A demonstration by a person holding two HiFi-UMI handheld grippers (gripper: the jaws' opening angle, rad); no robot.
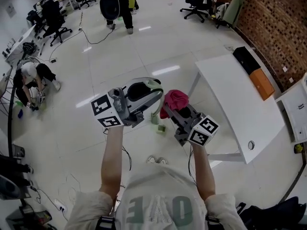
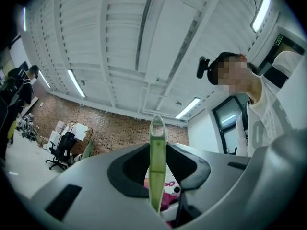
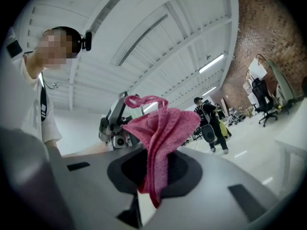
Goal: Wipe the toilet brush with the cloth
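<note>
**Both hand-held grippers raised, one with the brush and one with the cloth**

The left hand-held gripper [image 1: 154,96] is pinching the toilet brush by its flat, pale green, half-transparent plastic handle [image 2: 157,152]. In the left gripper view the two dark pads are pressed on the handle from both sides. The handle stands straight out beyond the jaw tips and ends in a small hanging hole.

The right hand-held gripper [image 1: 171,112] is closed on a crumpled pink towelling cloth [image 3: 160,128]. One part of the cloth hangs down between its jaws and the rest rises in folds above them. In the head view the cloth [image 1: 175,98] sits just to the right of the left hand-held gripper's jaw tips. Whether the cloth touches the toilet brush, I cannot tell. From the right gripper view, the left hand-held gripper [image 3: 115,123] shows directly behind the cloth.

Further away, on the right of the right hand-held gripper, stands a long white worktop [image 1: 235,99]. At its far end it carries a black box [image 1: 245,59] and an orange box [image 1: 262,83]. Under both grippers lies a glossy white tiled floor [image 1: 144,47]. Far beyond the left hand-held gripper a person crouches [image 1: 31,80] on this floor, and another person stands [image 1: 117,4] farther off.
</note>
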